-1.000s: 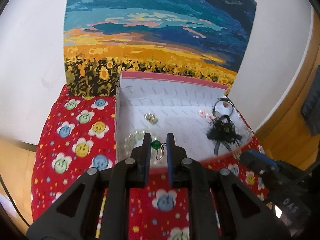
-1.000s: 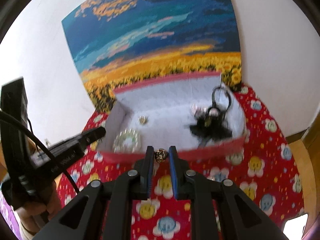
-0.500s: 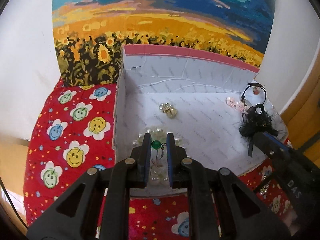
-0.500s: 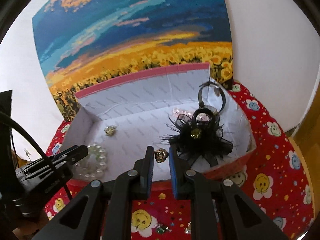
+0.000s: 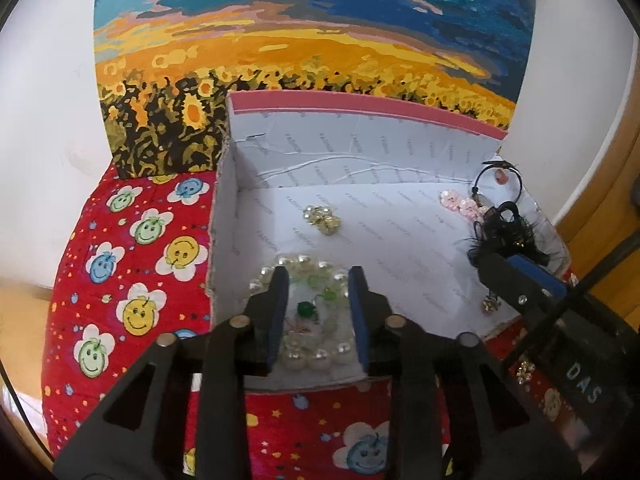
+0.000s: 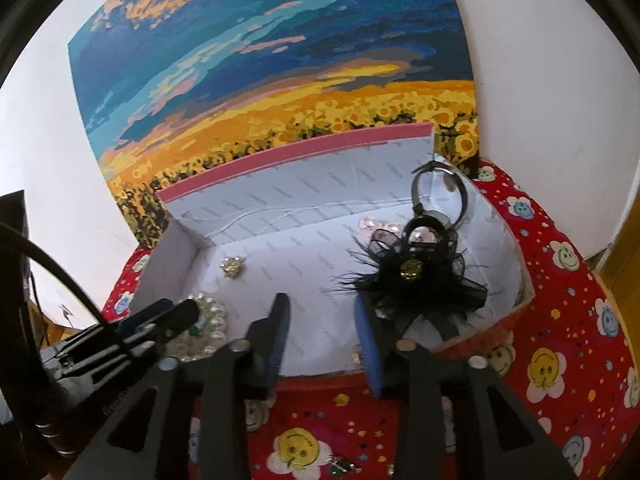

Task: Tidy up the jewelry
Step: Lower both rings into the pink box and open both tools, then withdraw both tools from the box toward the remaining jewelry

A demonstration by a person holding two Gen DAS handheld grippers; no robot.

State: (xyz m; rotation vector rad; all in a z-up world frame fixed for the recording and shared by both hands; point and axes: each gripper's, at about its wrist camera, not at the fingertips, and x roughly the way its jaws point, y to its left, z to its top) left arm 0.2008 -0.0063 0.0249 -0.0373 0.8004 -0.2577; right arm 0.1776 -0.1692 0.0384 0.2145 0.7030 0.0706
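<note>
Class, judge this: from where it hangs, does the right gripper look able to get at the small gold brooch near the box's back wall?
Probably yes. The right gripper is open over bare box floor, and nothing lies between it and the gold brooch; the black feather bow sits off to its right.

bracelet left in box, feather brooch right

brightness: high, even daylight in both views
source: cannot tell; soft, diffuse
shadows: faint, soft under the left gripper and right gripper
glare: white wall near blown out
distortion: strong fisheye, painting edges bowed, black vignette in the corners
focus: centre sharp; gripper bodies up close slightly soft
</note>
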